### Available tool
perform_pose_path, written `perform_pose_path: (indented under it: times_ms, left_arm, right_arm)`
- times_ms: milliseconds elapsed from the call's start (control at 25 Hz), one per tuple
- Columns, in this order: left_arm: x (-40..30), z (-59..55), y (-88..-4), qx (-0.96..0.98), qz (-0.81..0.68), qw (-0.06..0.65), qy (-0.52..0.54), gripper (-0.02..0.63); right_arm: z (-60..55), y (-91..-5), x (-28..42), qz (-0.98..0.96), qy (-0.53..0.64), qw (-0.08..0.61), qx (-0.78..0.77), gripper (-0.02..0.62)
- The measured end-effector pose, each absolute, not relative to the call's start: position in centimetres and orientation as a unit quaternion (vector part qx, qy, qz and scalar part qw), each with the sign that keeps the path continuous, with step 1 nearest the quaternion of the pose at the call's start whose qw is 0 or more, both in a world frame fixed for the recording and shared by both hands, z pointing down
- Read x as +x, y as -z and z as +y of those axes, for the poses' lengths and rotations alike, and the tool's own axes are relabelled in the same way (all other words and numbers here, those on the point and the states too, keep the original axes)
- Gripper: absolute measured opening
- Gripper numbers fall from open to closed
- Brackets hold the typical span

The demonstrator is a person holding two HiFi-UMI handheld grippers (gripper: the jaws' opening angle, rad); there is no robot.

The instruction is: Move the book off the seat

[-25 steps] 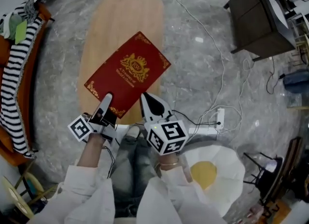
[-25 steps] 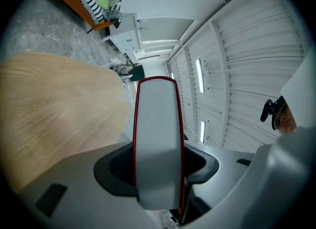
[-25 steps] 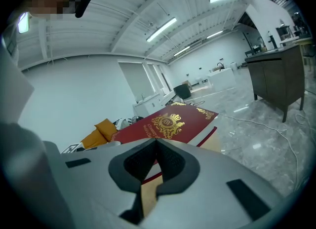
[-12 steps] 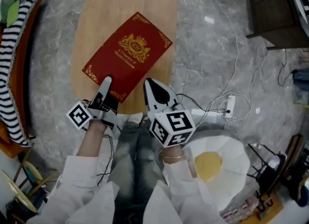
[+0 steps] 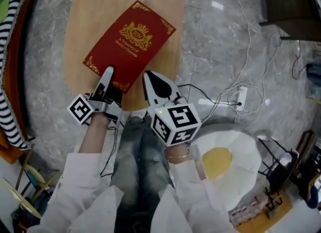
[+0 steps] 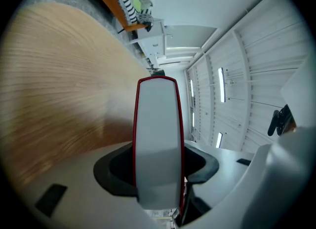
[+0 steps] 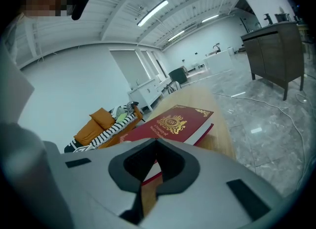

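Observation:
A red hardcover book (image 5: 129, 38) with a gold crest lies at an angle on the oval wooden seat (image 5: 85, 16). My left gripper (image 5: 107, 76) is shut on the book's near corner, its upper finger lying on the cover. In the left gripper view the white page edge of the book (image 6: 157, 139) runs straight between the jaws, with the seat's wood (image 6: 59, 85) to the left. My right gripper (image 5: 148, 79) hovers just right of that corner, shut and holding nothing. The right gripper view shows the book (image 7: 177, 122) ahead on the seat (image 7: 219, 134).
An orange sofa with a striped cloth (image 5: 12, 51) stands at the left. A power strip (image 5: 242, 99) and cables lie on the marble floor to the right. A white and yellow egg-shaped cushion (image 5: 220, 159) lies at the lower right, and a dark cabinet (image 5: 291, 1) at the upper right.
The head view has shifted, so seat and book sit higher in the picture. Both grippers keep their places at the book's near corner, the left one still gripping it.

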State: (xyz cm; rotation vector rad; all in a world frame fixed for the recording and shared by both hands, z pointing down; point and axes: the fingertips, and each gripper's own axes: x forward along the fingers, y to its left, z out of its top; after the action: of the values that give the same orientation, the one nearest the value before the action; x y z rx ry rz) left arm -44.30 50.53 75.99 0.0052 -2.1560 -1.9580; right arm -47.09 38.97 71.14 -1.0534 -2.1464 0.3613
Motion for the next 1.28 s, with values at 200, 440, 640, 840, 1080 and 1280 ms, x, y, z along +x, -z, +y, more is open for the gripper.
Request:
perform_pose_path:
  times_ms: [200,440,640,840,1080,1280]
  left_arm:
    - [-44.4,50.0,-77.7,0.002,-0.730,0.126,0.672,0.241]
    - [-44.4,50.0,-78.8,-0.001,-0.717,0.131,0.685,0.241]
    - [-44.1,50.0,-79.7,-0.002,-0.709,0.129,0.694,0.241]
    - [-44.1,49.5,-79.8,0.000,-0.702,0.139,0.699,0.241]
    - [-42.9,49.4,-80.2,-0.018,-0.724,0.175,0.667,0.256]
    - [-43.1,48.9,-80.8,-0.030,-0.746,0.202,0.634,0.288]
  right_arm:
    - [38.7,-72.1,-46.8,-0.830,-0.142,0.360,-0.401,0.012]
    - [38.6,-72.2,-46.6,-0.833,-0.142,0.359,-0.397,0.012]
    - [38.5,-72.8,-46.1,-0.831,-0.143,0.365,-0.394,0.011]
    - [38.5,-73.2,-45.5,-0.829,-0.140,0.373,-0.393,0.012]
    - [38.7,-73.1,-44.5,-0.828,-0.146,0.373,-0.393,0.012]
    - [38.3,-73.0,-44.5,-0.825,-0.153,0.376,-0.394,0.011]
